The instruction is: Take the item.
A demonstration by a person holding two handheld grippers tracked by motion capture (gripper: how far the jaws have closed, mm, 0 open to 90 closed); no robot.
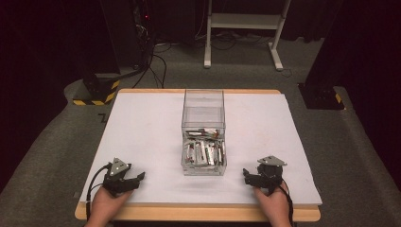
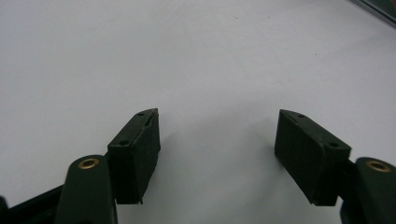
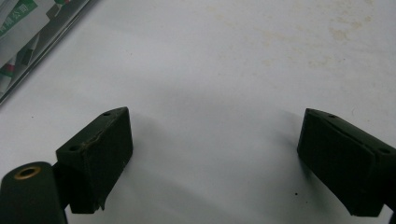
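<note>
Room: a dark space with grey carpet (image 1: 56,142); black curtains or panels stand at left and right, and the white legs of a frame (image 1: 246,28) rise at the far side, with black cables (image 1: 156,61) trailing over the floor beside it. A black base marked with yellow-and-black stripes (image 1: 97,90) stands off the table's far left corner, and another dark base (image 1: 321,94) off the far right.

Surface: a wooden table (image 1: 198,213) covered by a white sheet (image 1: 142,132); the wood shows as a rim along the near and far edges. In the right gripper view the sheet (image 3: 327,28) bears faint yellowish stains; in the left gripper view it (image 2: 140,56) looks plain.

Container: a clear plastic box (image 1: 204,132) stands at the table's middle, long axis running away from the person. Its near half holds a heap of small wrapped packets (image 1: 204,151), white with red and green print; its far half looks bare. One corner of the box (image 3: 28,42) enters the right gripper view at upper left.

Grippers: the left gripper (image 1: 135,178) rests near the front edge, left of the box and apart from it; the right gripper (image 1: 247,175) rests right of it, likewise apart. Both are held in the person's hands, and both have their jaws spread wide over bare sheet, nothing between them.
</note>
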